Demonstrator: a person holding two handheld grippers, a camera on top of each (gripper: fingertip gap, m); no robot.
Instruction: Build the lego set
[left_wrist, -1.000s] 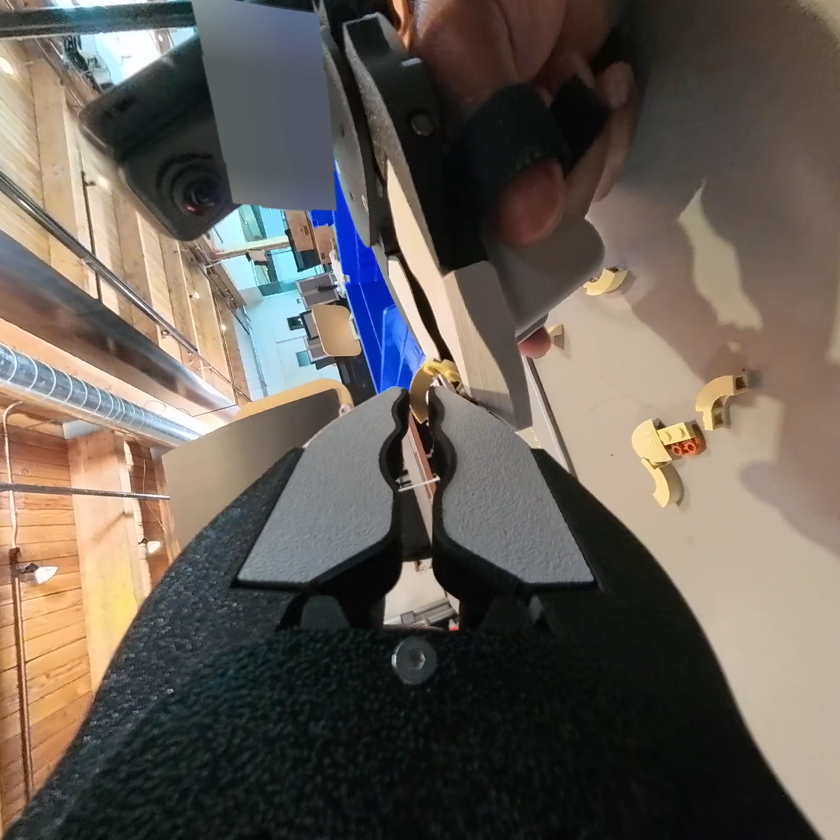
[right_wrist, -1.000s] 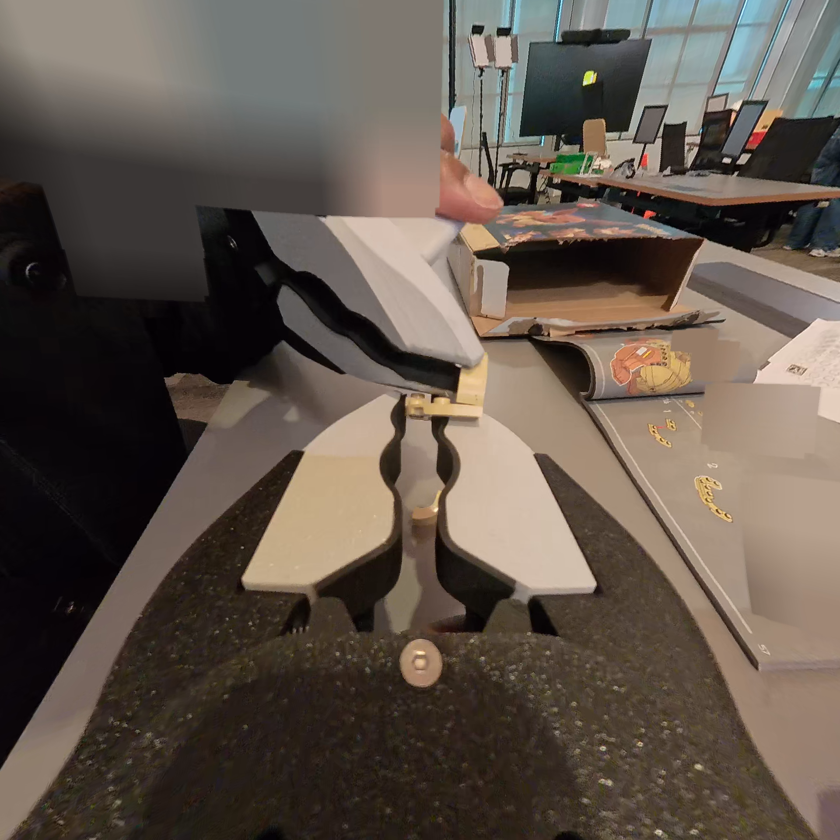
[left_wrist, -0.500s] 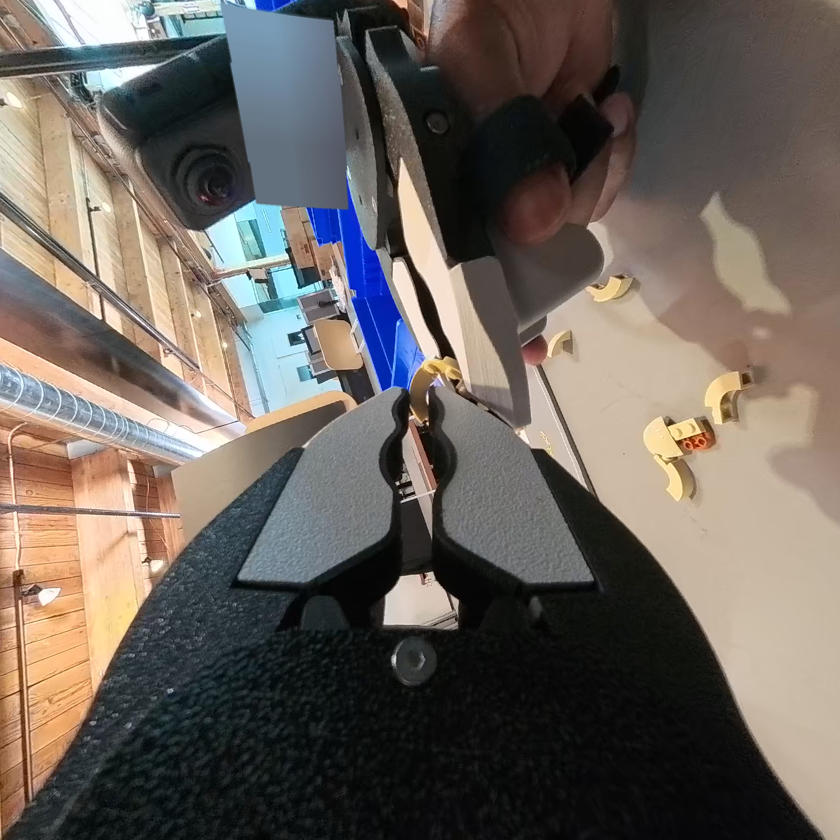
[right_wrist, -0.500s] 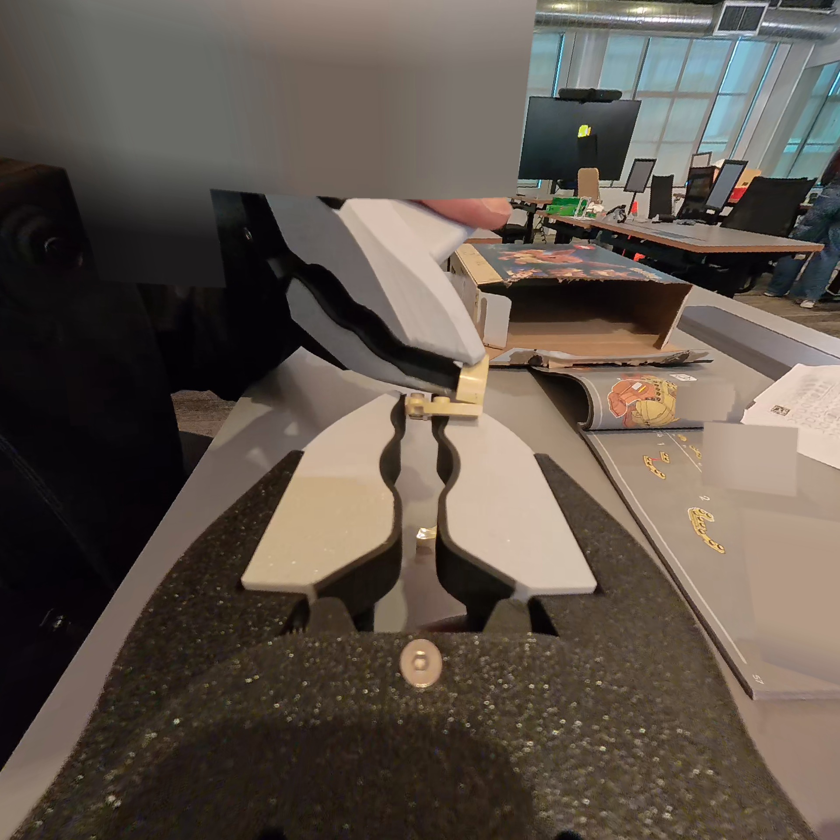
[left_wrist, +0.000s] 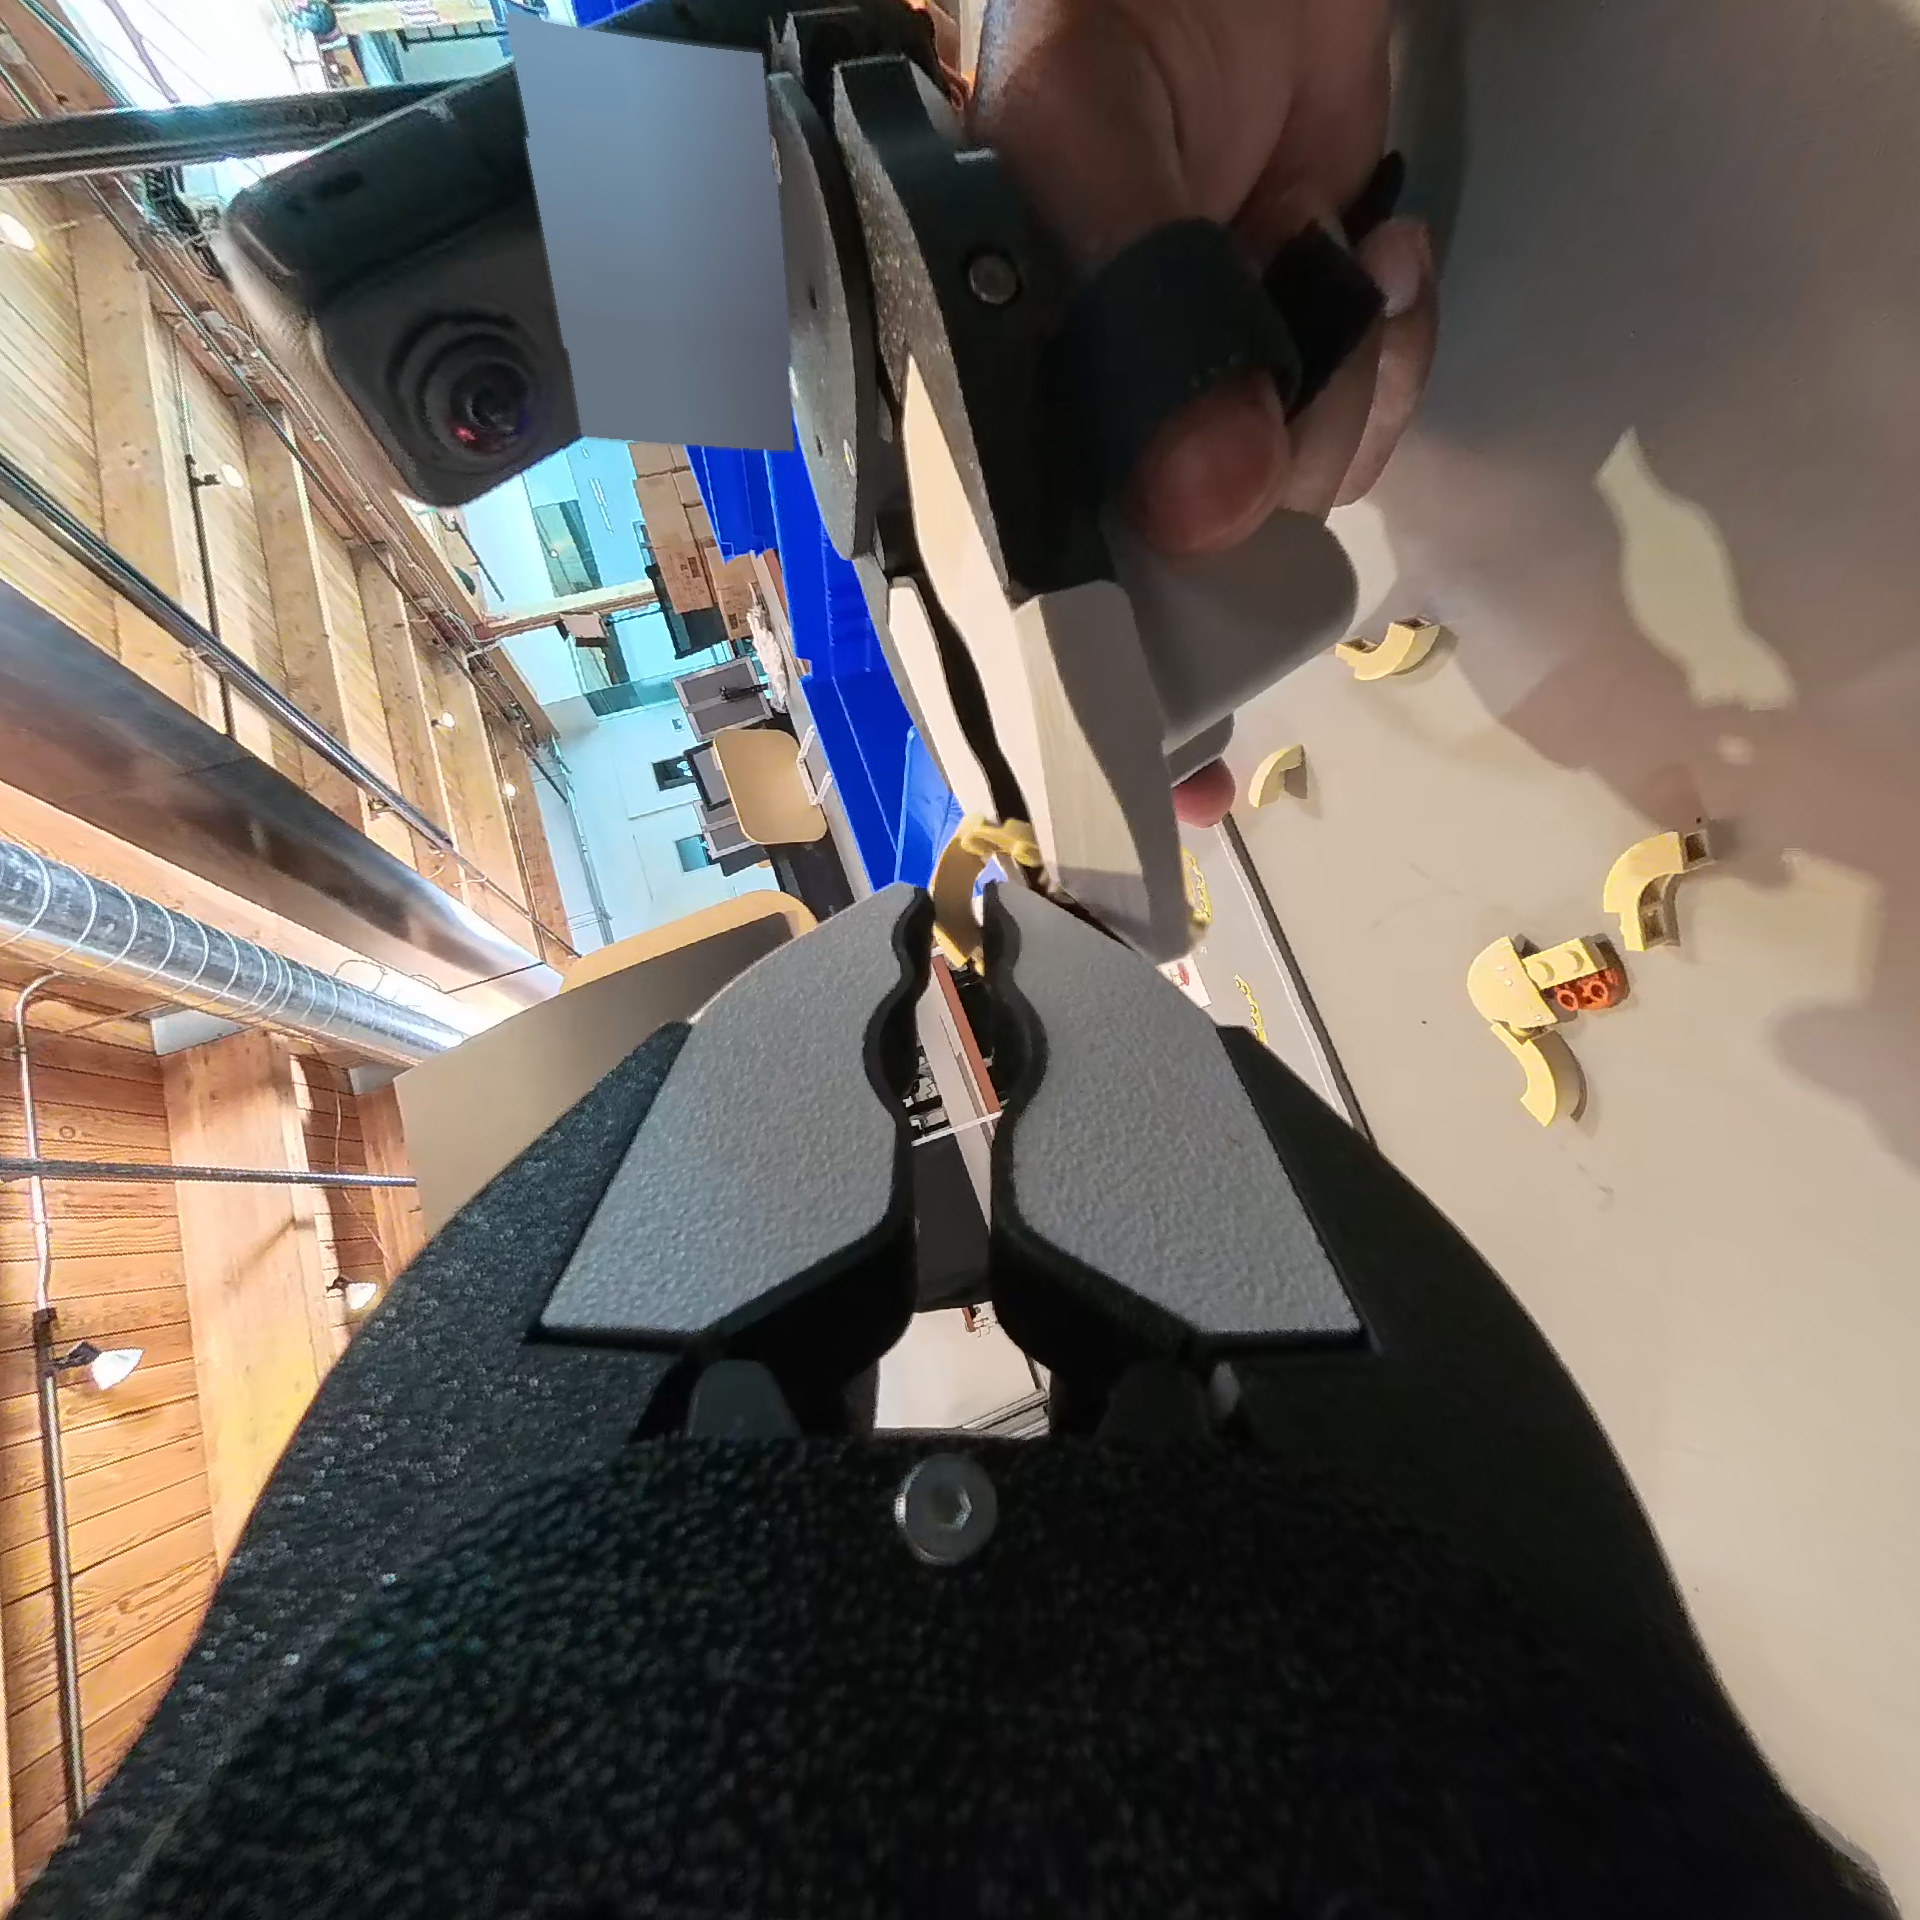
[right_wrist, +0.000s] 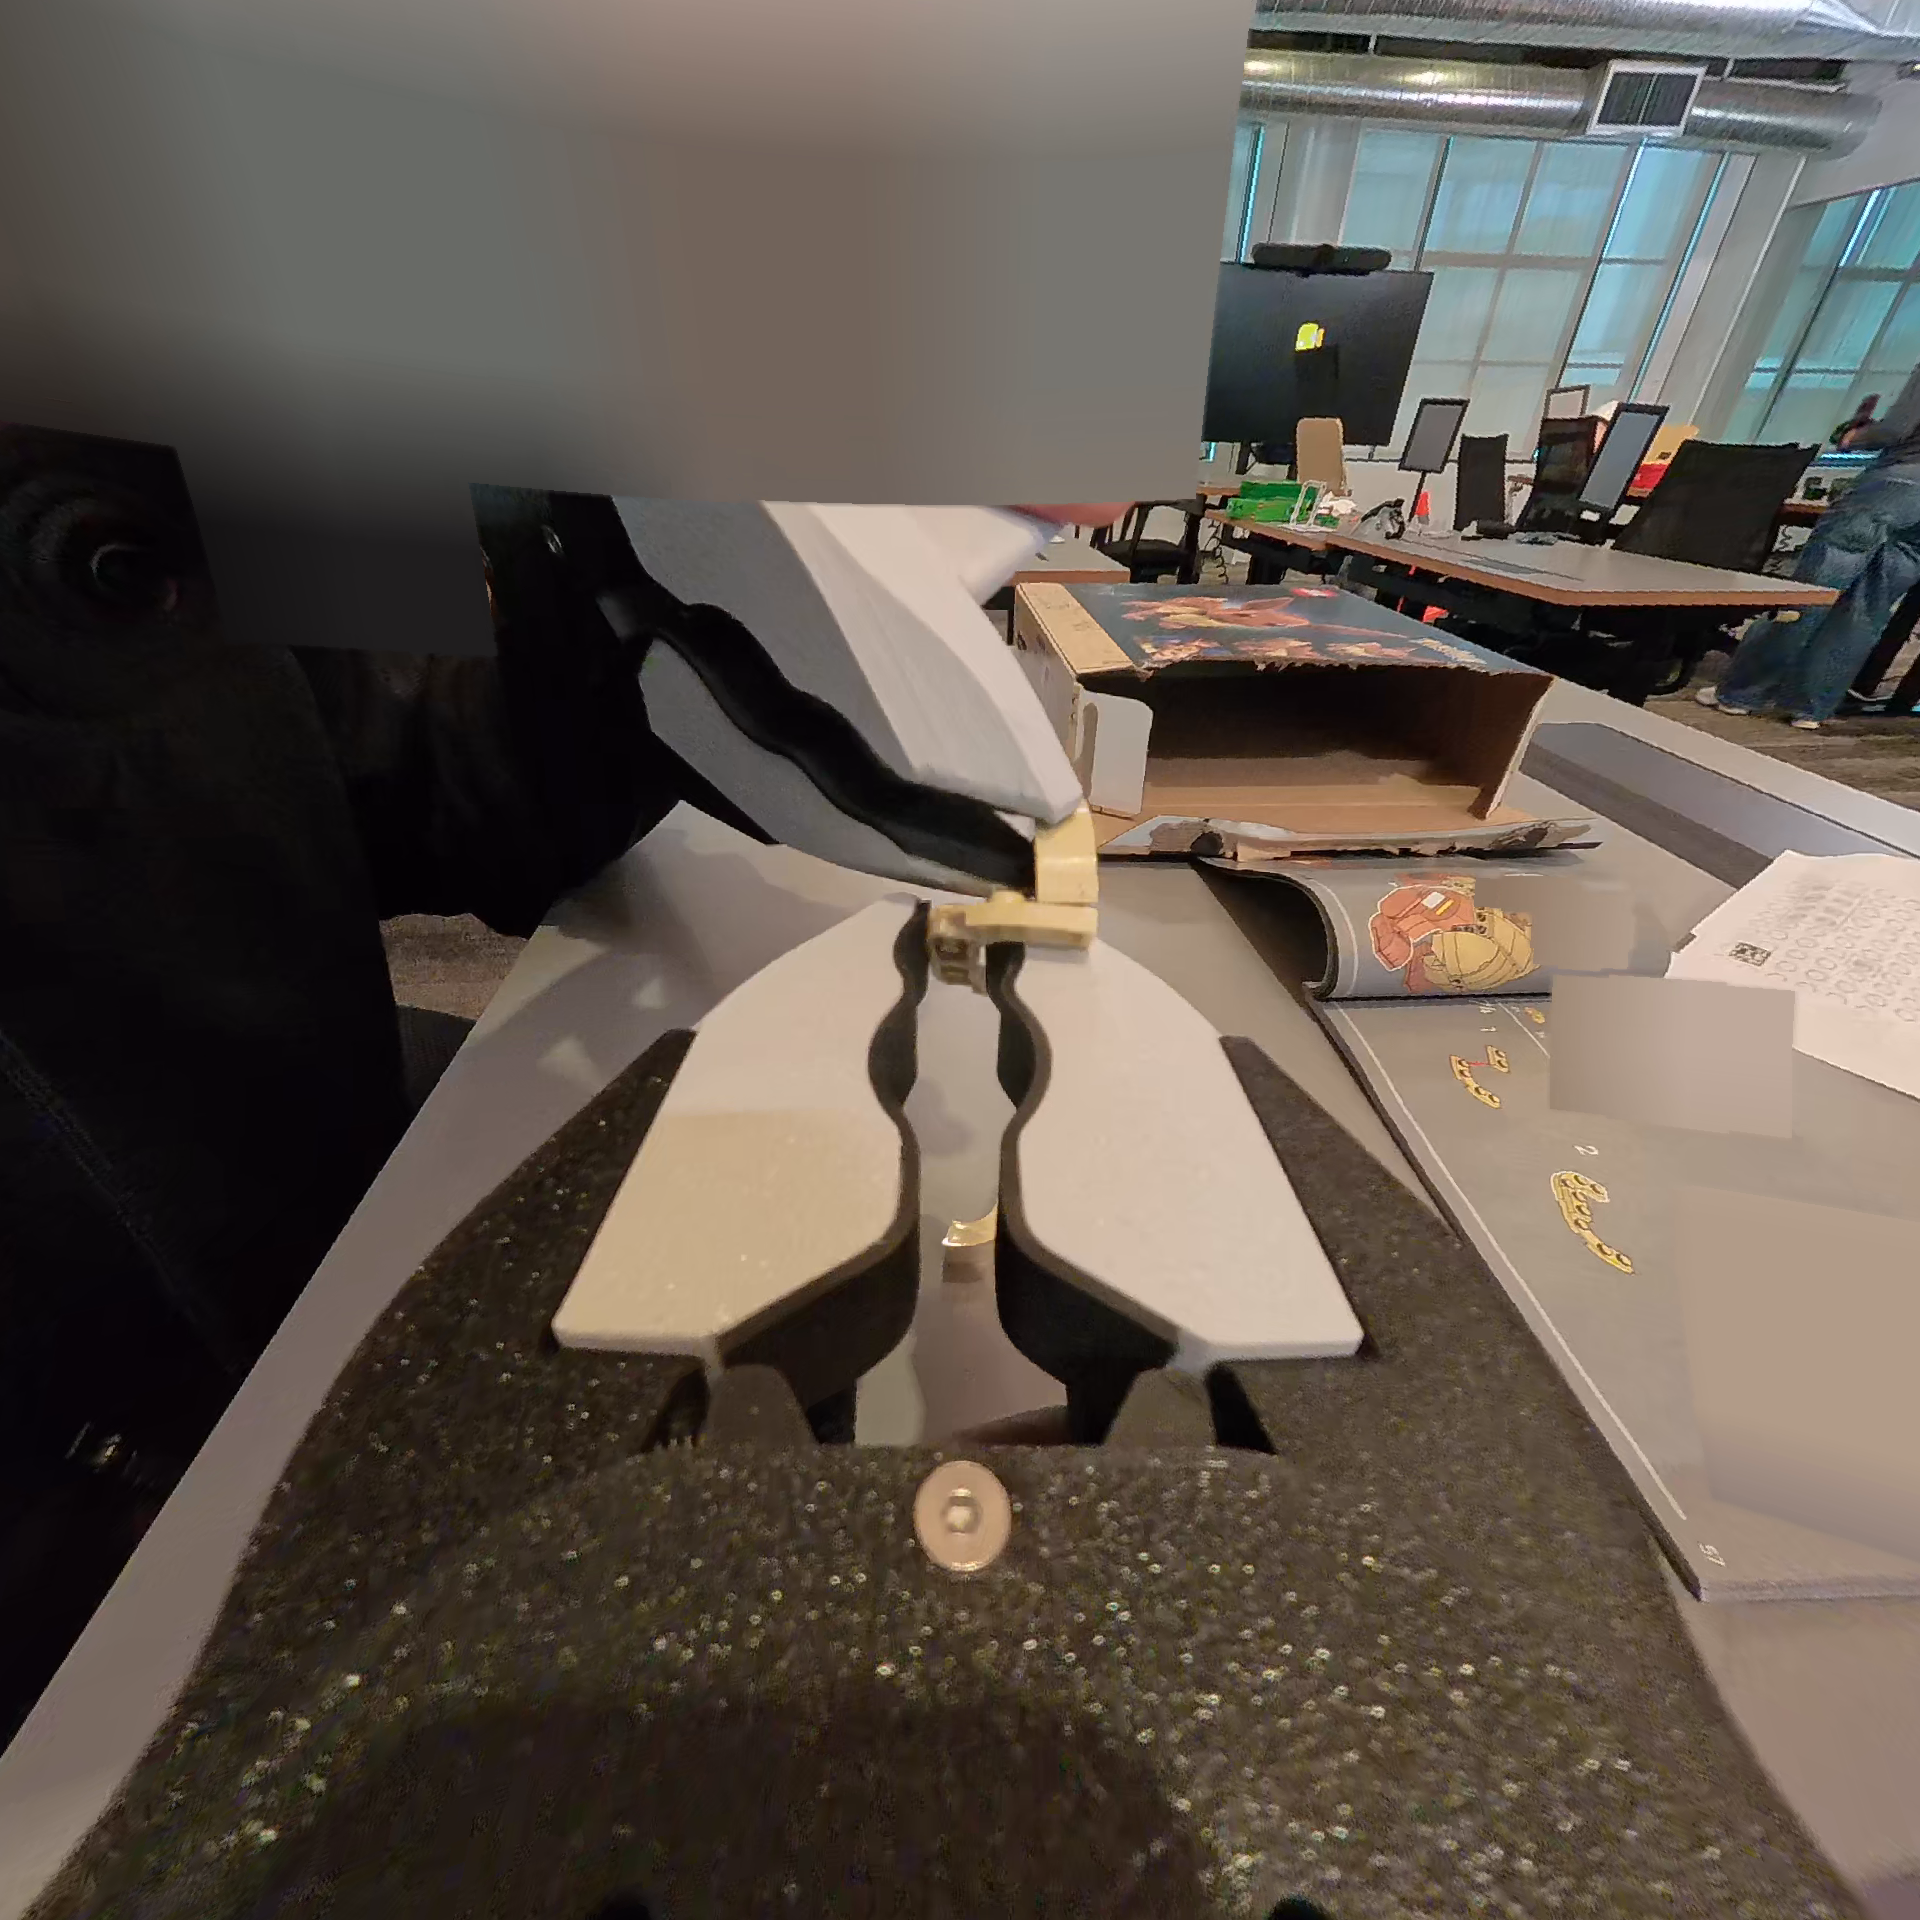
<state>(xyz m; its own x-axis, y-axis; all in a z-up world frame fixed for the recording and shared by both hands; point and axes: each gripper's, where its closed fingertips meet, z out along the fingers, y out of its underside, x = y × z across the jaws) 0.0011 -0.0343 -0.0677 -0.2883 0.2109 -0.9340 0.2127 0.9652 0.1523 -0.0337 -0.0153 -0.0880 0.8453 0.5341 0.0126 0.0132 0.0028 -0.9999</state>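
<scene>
We've got the left gripper (left_wrist: 951, 914) pinching a tan curved brick (left_wrist: 958, 899) at frame centre, and the right gripper (right_wrist: 961, 940) clamped on a tan plate piece (right_wrist: 1013, 920) that meets the other brick right at its tips. Further out in the right wrist view, an instruction booklet (right_wrist: 1455, 1039) lies right of centre on the grey table (right_wrist: 520, 1039), then a torn cardboard box (right_wrist: 1299, 717) upper right, while loose tan bricks (left_wrist: 1527, 997) sit mid-right in the left wrist view.

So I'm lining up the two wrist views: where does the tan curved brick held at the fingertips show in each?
Left wrist view: the tan curved brick sits just above centre, pinched at the left gripper tips.
Right wrist view: just above centre, joining both grippers' tips.
Shared landmark: the open instruction booklet, a thin strip in the left wrist view.
</scene>
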